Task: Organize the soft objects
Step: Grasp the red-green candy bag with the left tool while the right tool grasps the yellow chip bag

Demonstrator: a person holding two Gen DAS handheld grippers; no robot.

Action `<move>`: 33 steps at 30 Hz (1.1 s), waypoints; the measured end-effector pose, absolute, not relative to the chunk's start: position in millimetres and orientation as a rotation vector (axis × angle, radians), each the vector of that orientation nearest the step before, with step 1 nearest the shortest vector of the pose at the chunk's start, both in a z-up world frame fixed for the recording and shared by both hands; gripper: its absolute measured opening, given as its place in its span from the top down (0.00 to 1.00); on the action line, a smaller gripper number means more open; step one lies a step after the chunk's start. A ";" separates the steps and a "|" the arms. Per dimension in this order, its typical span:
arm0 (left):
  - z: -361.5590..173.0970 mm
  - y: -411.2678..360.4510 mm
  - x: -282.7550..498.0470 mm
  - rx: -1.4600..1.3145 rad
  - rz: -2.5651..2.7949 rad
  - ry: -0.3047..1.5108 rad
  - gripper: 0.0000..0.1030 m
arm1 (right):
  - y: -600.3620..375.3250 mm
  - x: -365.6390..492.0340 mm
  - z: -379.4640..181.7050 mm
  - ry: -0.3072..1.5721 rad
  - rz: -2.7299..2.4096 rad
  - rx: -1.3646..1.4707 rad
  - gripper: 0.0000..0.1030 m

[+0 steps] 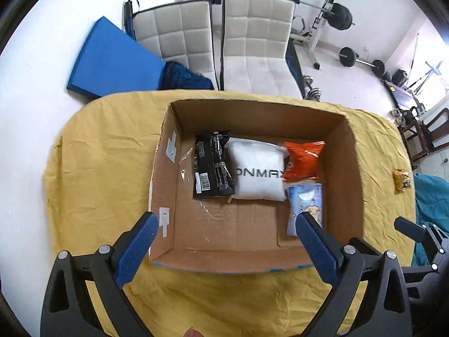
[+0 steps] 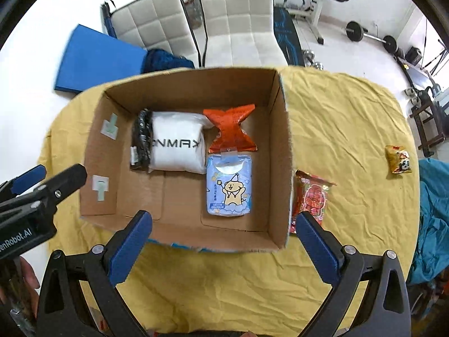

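Red snack packet (image 2: 313,196) lies just ahead of spread, empty right tongs (image 2: 224,230); left tongs (image 1: 226,229) likewise.

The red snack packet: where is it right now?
In the right wrist view, the red snack packet lies on the yellow cloth just outside the cardboard box's right wall, against it, beyond the right gripper.

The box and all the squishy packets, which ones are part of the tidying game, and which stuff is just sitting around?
Part of the job:
cardboard box
black packet
white pillow pack
orange packet
blue cartoon packet
red snack packet
yellow snack packet

Just lying about:
white chairs
blue mat
barbell weights
yellow tablecloth
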State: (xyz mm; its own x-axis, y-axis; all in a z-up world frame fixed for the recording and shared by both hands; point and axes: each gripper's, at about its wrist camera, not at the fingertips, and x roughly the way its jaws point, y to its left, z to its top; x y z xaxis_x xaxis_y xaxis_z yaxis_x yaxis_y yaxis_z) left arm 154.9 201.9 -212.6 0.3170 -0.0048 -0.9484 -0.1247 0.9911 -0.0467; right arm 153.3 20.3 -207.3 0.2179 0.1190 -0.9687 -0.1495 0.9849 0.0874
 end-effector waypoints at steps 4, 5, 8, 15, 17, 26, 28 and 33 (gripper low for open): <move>-190.0 196.9 139.5 -0.113 0.063 1.218 0.02 | 16.3 140.6 -182.5 1.300 0.206 -0.027 0.00; -186.4 195.8 137.1 -0.111 0.063 1.214 0.02 | 15.0 138.0 -177.1 1.291 0.213 -0.023 0.00; -172.6 192.2 128.2 -0.126 0.053 1.196 0.02 | 11.9 131.6 -164.2 1.274 0.234 -0.008 0.00; -149.8 174.6 122.4 -0.145 0.046 1.164 0.02 | -13.7 128.3 -150.1 1.257 0.247 0.048 0.00; -146.1 162.7 124.1 -0.137 0.038 1.160 0.02 | -29.9 128.6 -147.1 1.253 0.232 0.067 0.00; -159.3 44.7 170.0 -0.027 -0.129 1.224 0.02 | -183.8 141.2 -165.6 1.282 -0.020 0.180 0.00; -174.2 10.5 186.1 0.002 -0.178 1.265 0.02 | -223.4 144.6 -176.9 1.295 -0.089 0.205 0.00; -230.1 -75.4 228.9 0.108 -0.270 1.436 0.02 | -316.4 152.6 -206.7 1.324 -0.212 0.275 0.00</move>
